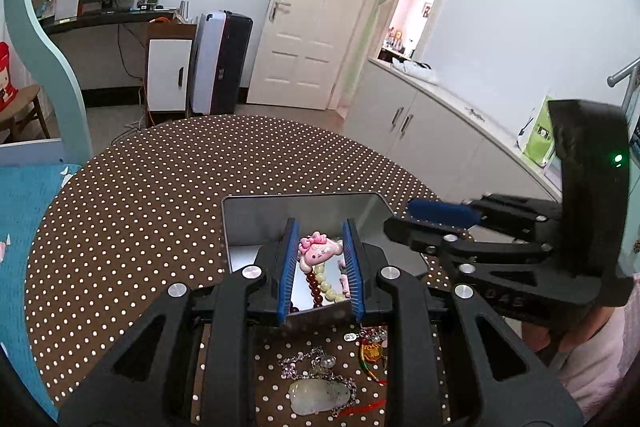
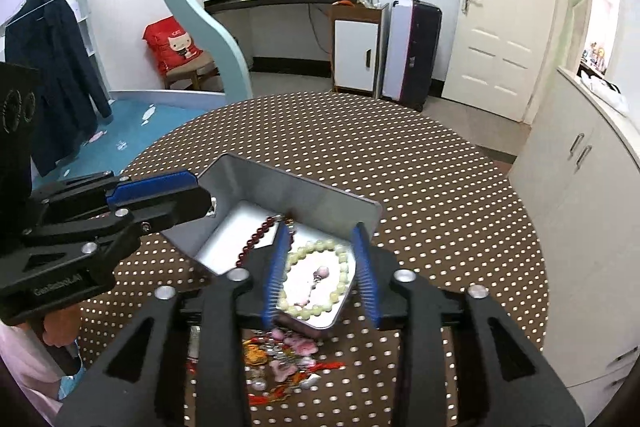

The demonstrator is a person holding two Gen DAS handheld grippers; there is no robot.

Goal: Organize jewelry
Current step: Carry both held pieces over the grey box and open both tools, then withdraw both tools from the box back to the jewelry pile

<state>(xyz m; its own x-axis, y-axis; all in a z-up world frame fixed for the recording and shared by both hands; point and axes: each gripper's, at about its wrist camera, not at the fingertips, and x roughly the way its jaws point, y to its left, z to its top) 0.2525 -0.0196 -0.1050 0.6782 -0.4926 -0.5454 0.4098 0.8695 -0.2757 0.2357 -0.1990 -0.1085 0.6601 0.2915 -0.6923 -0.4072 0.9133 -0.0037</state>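
Observation:
A silver metal tin [image 1: 280, 205] [image 2: 280, 183] stands on the dotted table. It holds a pale green bead bracelet [image 2: 342, 259] [image 1: 326, 281], a dark red bead bracelet [image 2: 256, 233] [image 1: 314, 287] and a pink cartoon charm [image 1: 318, 251]. My left gripper [image 1: 320, 267] is open above the tin, with the charm between its blue pads but not touched. My right gripper [image 2: 322, 273] is open over the tin's near end, around nothing. A jade pendant on a chain [image 1: 316, 393] and red and gold charms [image 1: 370, 351] [image 2: 280, 363] lie on the table in front of the tin.
The round table has a brown cloth with white dots [image 1: 140, 219] [image 2: 440, 207]. The right gripper's body [image 1: 520, 247] is beside the tin's right side in the left wrist view; the left gripper's body [image 2: 100, 227] is at its left in the right wrist view.

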